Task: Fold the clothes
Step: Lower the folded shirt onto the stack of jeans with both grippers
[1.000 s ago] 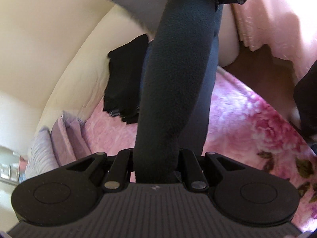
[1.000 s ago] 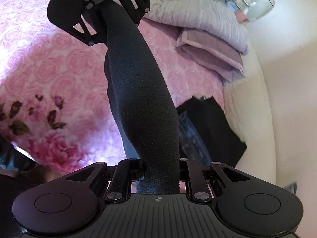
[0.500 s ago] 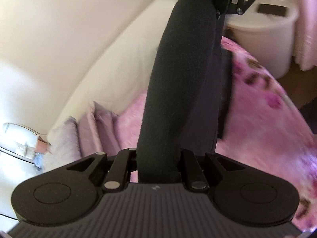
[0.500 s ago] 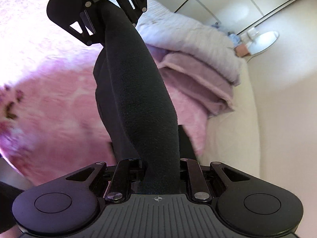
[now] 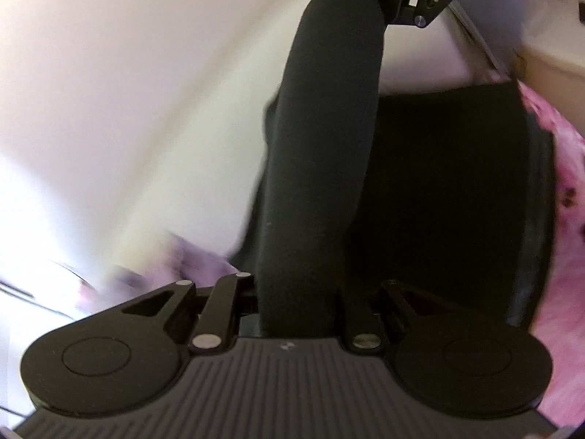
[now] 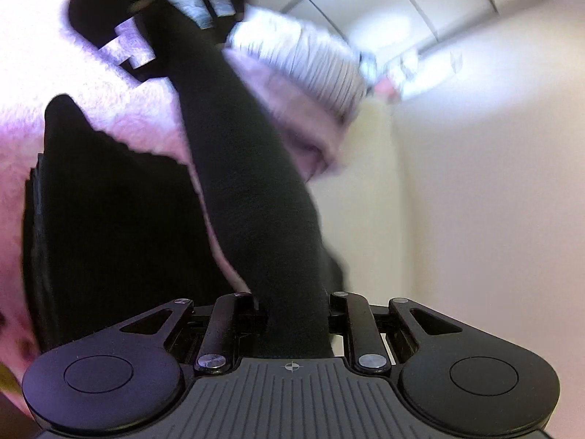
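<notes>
My left gripper (image 5: 298,292) has its jaws closed on one end of a dark fleece garment (image 5: 325,168); my right gripper (image 6: 296,314) is clamped on the other end (image 6: 252,197), so the cloth stretches between the two. It hangs over a stack of black folded clothes (image 5: 449,190) on the pink blanket (image 5: 563,168). I judge the fleece soft, light, limp and not slippery, so pinching it at the ends should be best. I can read no label or writing; both views are blurred.
</notes>
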Demonstrator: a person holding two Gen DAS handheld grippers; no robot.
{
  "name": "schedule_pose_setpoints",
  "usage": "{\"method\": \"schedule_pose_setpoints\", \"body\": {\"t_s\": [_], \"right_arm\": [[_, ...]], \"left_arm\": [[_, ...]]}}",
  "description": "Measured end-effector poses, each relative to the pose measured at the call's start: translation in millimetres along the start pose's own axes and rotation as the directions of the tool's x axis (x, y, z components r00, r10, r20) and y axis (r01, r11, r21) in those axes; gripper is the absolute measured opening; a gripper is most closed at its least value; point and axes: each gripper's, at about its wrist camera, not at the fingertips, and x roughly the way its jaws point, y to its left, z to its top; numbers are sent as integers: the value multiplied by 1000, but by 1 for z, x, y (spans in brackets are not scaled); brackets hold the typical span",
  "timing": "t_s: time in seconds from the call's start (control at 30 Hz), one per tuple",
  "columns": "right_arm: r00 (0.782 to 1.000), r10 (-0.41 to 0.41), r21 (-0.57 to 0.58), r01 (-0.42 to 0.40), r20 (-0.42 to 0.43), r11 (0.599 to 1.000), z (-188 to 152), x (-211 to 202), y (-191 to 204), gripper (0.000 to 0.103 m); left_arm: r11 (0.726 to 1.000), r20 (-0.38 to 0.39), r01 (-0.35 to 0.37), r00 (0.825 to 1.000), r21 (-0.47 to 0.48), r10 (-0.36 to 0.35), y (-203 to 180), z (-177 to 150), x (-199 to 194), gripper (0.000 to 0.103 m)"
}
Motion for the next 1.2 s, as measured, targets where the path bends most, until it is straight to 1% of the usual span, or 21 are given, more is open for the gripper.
{"method": "schedule_pose_setpoints", "body": {"t_s": [0.07, 0.1, 0.13, 0.17, 0.2, 0.23, 0.27, 0.37, 0.47, 0.5, 0.53, 0.57, 0.6, 0.63, 0.77, 0.83, 0.87, 0.9, 1.0, 1.07, 1.2], "right_arm": [[996, 69, -1, -70, -57, 998, -27, 35, 33, 19], [990, 113, -17, -115, -85, 993, -39, 48, 53, 19], [987, 130, -40, -135, -98, 990, -49, 57, 70, 27], [990, 108, -77, -115, -87, 990, -55, 57, 82, 32], [994, 80, -110, -88, -75, 990, -59, 54, 90, 33], [996, 62, -120, -70, -68, 990, -63, 50, 92, 36], [996, 55, -111, -62, -66, 992, -66, 46, 91, 38], [997, 30, -91, -37, -71, 995, -74, 33, 84, 40], [997, 17, -102, -24, -74, 995, -79, 21, 87, 40], [997, 19, -99, -26, -78, 995, -80, 17, 88, 40], [996, 20, -96, -28, -83, 995, -82, 14, 89, 40], [995, 31, -75, -38, -93, 996, -80, 16, 91, 29], [993, 51, -33, -55, -110, 998, -73, 23, 92, 21], [991, 54, -8, -55, -124, 998, -70, 23, 90, 20], [991, 22, -3, -23, -132, 1000, -59, 7, 95, 18], [989, 42, -24, -46, -142, 999, -63, 10, 109, 18], [989, 39, -40, -45, -146, 998, -64, 13, 116, 18], [989, 27, -52, -35, -148, 998, -63, 15, 120, 19], [988, 4, -40, -11, -154, 999, -60, 12, 118, 21], [988, -1, -48, -6, -153, 999, -61, 6, 118, 24], [990, -7, -62, -2, -142, 998, -59, -1, 122, 25]], "left_arm": [[999, -47, 51, 998, 13, -50, -38, -10, 28, 22], [997, -70, 76, 995, 18, -75, -57, -16, 42, 22], [996, -79, 82, 994, 17, -81, -68, -20, 48, 19], [998, -67, 63, 996, 8, -62, -69, -22, 44, 19], [999, -56, 44, 997, -1, -44, -71, -25, 40, 20], [1000, -50, 28, 998, -7, -28, -71, -27, 36, 25], [1000, -50, 15, 999, -6, -16, -68, -29, 31, 32], [1000, -48, -17, 999, -2, 17, -61, -37, 19, 36], [999, -34, -41, 999, 19, 41, -56, -40, 15, 36], [999, -30, -41, 999, 30, 42, -55, -41, 16, 34], [998, -26, -33, 999, 45, 34, -53, -41, 18, 21], [998, -23, -25, 999, 60, 26, -52, -41, 21, 17], [996, -16, -23, 1000, 82, 25, -53, -48, 19, 16], [994, -8, -28, 1000, 107, 29, -56, -58, 15, 16], [989, -15, -7, 1000, 147, 9, -63, -77, 23, 16], [988, -15, -8, 1000, 155, 10, -70, -85, 23, 16], [988, -17, -12, 1000, 153, 15, -71, -87, 21, 16], [989, -26, -17, 999, 144, 21, -69, -88, 18, 16], [993, -46, -29, 998, 110, 34, -63, -89, 5, 22], [995, -50, -39, 998, 90, 44, -59, -94, -9, 28], [996, -43, -58, 997, 61, 61, -57, -104, -31, 28]]}}
